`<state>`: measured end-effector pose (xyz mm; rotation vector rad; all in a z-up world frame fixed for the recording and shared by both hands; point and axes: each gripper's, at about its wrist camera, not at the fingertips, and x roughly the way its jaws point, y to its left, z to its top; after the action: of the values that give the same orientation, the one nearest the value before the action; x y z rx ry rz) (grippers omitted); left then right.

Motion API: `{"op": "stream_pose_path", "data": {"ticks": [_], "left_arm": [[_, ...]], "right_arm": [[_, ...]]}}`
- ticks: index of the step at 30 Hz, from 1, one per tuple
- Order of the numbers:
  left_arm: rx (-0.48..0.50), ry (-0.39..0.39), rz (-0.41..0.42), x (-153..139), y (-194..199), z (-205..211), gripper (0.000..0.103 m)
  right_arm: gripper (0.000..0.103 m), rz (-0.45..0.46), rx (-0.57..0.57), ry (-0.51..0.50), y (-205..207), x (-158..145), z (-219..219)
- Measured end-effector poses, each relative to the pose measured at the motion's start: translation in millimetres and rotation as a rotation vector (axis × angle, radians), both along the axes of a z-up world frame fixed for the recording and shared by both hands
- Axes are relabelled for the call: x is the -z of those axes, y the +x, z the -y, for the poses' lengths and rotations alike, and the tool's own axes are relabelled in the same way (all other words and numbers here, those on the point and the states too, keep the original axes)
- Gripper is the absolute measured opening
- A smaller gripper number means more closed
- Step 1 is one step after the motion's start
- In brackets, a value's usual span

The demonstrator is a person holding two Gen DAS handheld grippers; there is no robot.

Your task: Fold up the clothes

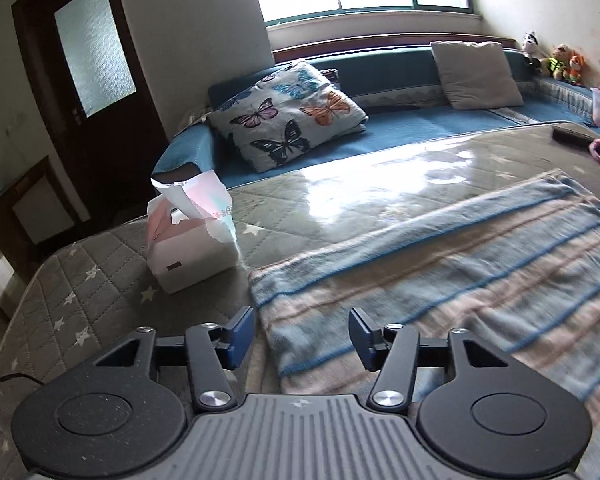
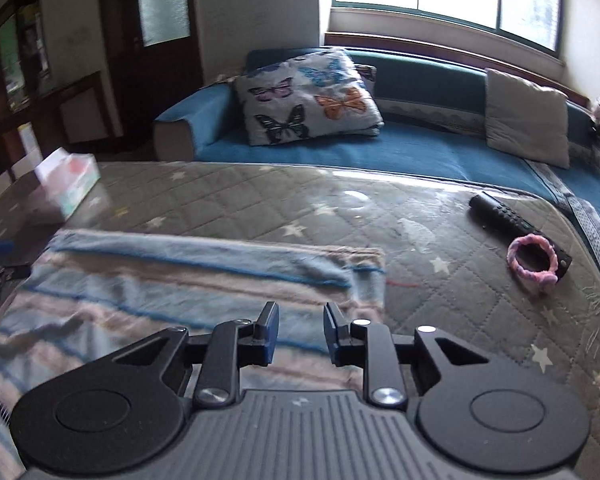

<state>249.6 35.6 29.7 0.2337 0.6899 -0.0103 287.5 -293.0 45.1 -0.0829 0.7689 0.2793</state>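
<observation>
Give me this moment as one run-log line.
left gripper: open, empty, over striped towel left edge | right gripper: open, empty, near its right edge | towel flat

The left claw (image 1: 302,338) and the right claw (image 2: 301,334) look alike: each has a grey ribbed housing with a small pale mark at its top edge, flanked by two black speckled round discs with a raised circle in the middle. Black linkage arms with triangular cut-outs are pinned by shiny silver screws, and carry flat blue fingers (image 1: 240,334) on black mounts
</observation>
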Motion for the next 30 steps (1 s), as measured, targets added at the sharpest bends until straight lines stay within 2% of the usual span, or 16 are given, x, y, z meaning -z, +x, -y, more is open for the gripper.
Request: {"op": "stream_pose_path", "data": {"ticks": [5, 8, 13, 15, 18, 22, 30], "left_arm": [[0.013, -0.02, -0.021, -1, -27, 10, 0.061], [0.059, -0.026, -0.024, 3, -52, 25, 0.067], [0.145, -0.029, -0.023, 12, -95, 53, 0.069], [0.178, -0.029, -0.022, 15, -111, 64, 0.07], [0.207, -0.024, -0.019, 21, -130, 74, 0.071], [0.23, -0.024, -0.029, 29, -146, 82, 0.072], [0.244, -0.048, 0.0, 21, -146, 102, 0.072]], "right_arm": [[0.027, -0.015, -0.099, -0.025, -55, 0, -15], [0.031, -0.023, -0.159, -0.04, -88, 0, -24], [0.031, -0.036, -0.258, -0.066, -143, 1, -39], [0.032, -0.014, -0.29, -0.097, -159, 8, -47], [0.033, -0.005, -0.295, -0.113, -177, 17, -53], [0.034, -0.047, -0.3, -0.099, -196, 26, -48], [0.037, -0.103, -0.307, -0.064, -240, 32, -27]]}}
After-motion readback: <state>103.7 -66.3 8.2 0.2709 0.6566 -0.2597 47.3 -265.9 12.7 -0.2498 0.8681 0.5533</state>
